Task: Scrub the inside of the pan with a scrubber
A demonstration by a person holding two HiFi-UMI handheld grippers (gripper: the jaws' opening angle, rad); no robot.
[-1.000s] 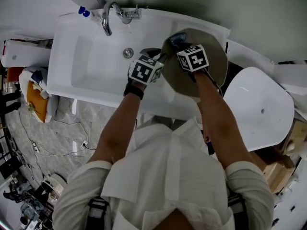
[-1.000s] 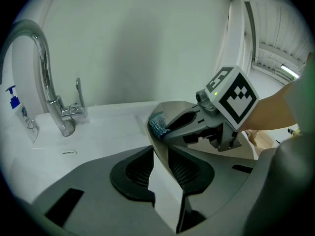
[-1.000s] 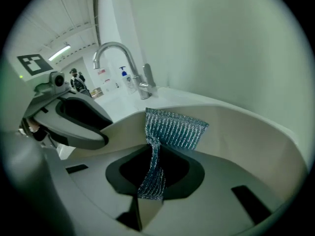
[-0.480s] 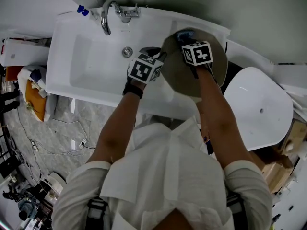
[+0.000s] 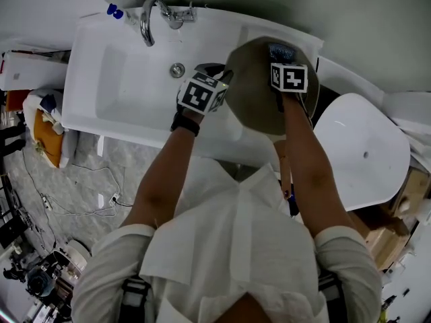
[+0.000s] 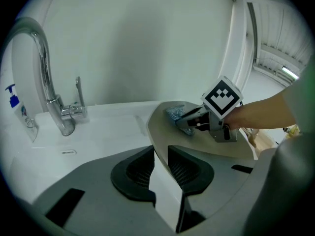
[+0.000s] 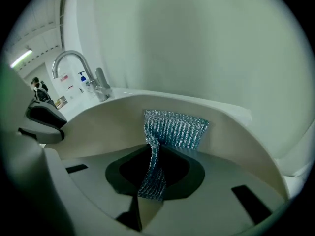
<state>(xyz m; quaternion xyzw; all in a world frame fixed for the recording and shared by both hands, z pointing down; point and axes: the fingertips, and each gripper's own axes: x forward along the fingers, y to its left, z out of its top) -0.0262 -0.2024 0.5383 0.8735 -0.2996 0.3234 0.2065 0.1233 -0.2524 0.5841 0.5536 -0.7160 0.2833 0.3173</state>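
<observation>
Pan (image 5: 250, 103) sits tilted at the right end of the white sink (image 5: 114, 86), with its inside turned up toward you. Your right gripper (image 5: 280, 59) is clamped on the blue mesh scrubber (image 5: 279, 50). Its jaws are nearly together on a strip of mesh, and the rest is spread flat against the pan's far inner wall. Your left gripper (image 5: 225, 81) pinches the pan's left rim, both pads on it, jaws partway apart. Faucet (image 5: 149, 20) is at the sink's back, well apart from the pan.
</observation>
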